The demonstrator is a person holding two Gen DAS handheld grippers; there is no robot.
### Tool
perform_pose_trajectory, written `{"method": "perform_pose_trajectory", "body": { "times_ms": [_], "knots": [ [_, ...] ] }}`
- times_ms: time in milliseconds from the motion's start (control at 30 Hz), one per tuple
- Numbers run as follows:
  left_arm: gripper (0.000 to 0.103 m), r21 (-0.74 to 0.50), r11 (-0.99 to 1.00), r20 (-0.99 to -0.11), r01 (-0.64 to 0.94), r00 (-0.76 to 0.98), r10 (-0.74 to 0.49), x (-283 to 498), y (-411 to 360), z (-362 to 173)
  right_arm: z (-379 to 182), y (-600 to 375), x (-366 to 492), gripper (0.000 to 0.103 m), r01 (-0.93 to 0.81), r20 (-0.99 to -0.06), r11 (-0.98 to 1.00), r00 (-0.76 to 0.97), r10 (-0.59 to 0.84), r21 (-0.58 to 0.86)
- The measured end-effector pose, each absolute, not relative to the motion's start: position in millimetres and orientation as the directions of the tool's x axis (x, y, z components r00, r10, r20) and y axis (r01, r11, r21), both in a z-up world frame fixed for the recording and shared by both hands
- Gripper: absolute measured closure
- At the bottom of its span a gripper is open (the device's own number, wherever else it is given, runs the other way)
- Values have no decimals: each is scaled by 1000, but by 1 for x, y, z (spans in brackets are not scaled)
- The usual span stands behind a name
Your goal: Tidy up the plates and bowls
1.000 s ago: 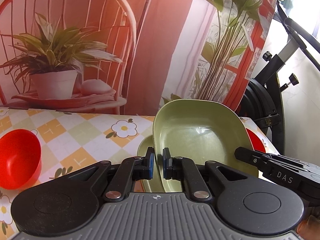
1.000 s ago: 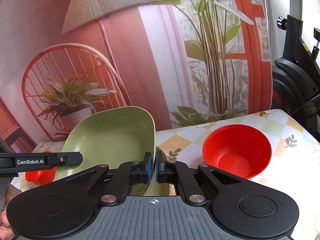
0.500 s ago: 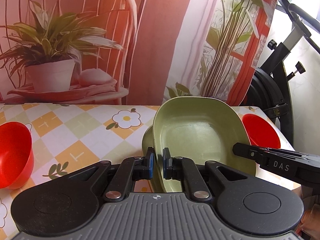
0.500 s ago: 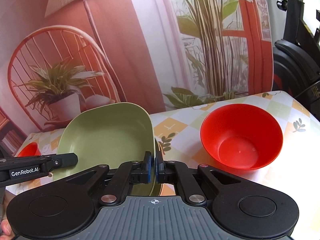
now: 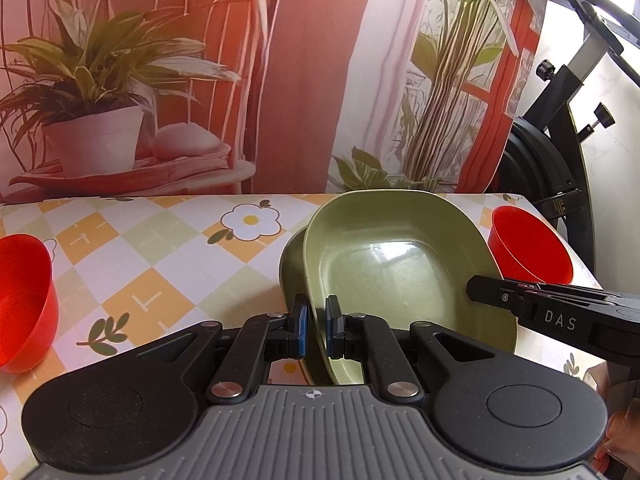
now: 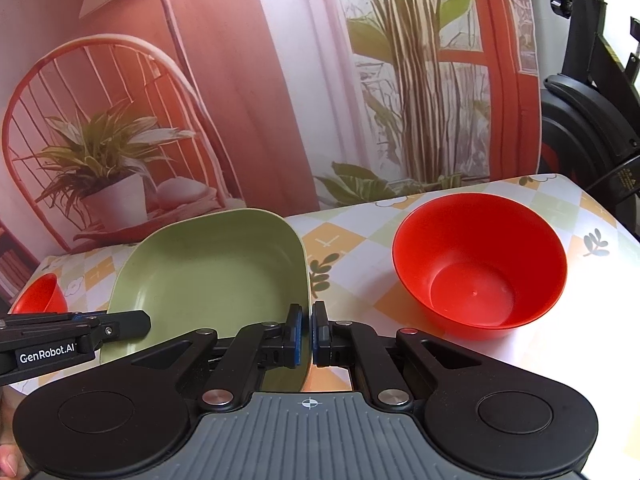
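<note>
Both grippers' jaws pinch the green plate [image 5: 400,264] (seemingly above another).

Daylight is flooding in from about 2 o'clock in both wrist views, blowing out the wall and window strip behind the exercise bike [image 5: 560,168] to near white. A pale reflection is glaring on the floor of the green plate [image 5: 400,268], and the right-hand red bowl [image 6: 480,260] is glowing evenly with a faint sheen at its base. Soft shadows are falling toward 7 o'clock on the checked tablecloth [image 5: 160,264]. The printed backdrop [image 6: 240,80] is looking slightly washed and pink. Fisheye distortion is bending straight lines at the edges, and the corners are darkening. Focus is holding sharp throughout, with no motion blur showing.
</note>
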State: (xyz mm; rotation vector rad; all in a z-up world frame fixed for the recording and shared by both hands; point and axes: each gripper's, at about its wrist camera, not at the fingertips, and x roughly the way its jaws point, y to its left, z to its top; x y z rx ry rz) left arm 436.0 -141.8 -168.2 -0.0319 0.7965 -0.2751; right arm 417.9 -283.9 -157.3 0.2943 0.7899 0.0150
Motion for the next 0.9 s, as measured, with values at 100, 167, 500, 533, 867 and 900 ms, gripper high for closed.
{"method": "perform_pose_trajectory", "body": {
  "times_ms": [100, 167, 500, 533, 867, 900],
  "knots": [
    [93, -126, 965, -701, 231, 667, -251, 436, -143, -168, -158, -284, 417, 98, 98, -698, 960, 706, 119, 262],
    [93, -126, 965, -702, 231, 667, -251, 436, -142, -168, -159, -283, 417, 98, 99, -699, 961, 706, 114, 257],
    [87, -107, 962, -708, 250, 661, -250, 434, -145, -165, -158, -280, 415, 97, 112, -705, 964, 703, 95, 242],
    [86, -111, 961, -706, 254, 661, -256, 433, -145, -165, -158, -281, 415, 97, 111, -704, 964, 704, 96, 243],
    [79, -93, 965, -694, 247, 679, -240, 424, -143, -156, -151, -282, 407, 93, 109, -693, 963, 714, 95, 245],
    [75, -90, 965, -690, 245, 684, -238, 423, -142, -155, -150, -283, 406, 93, 111, -692, 963, 715, 94, 246]
  ]
}}
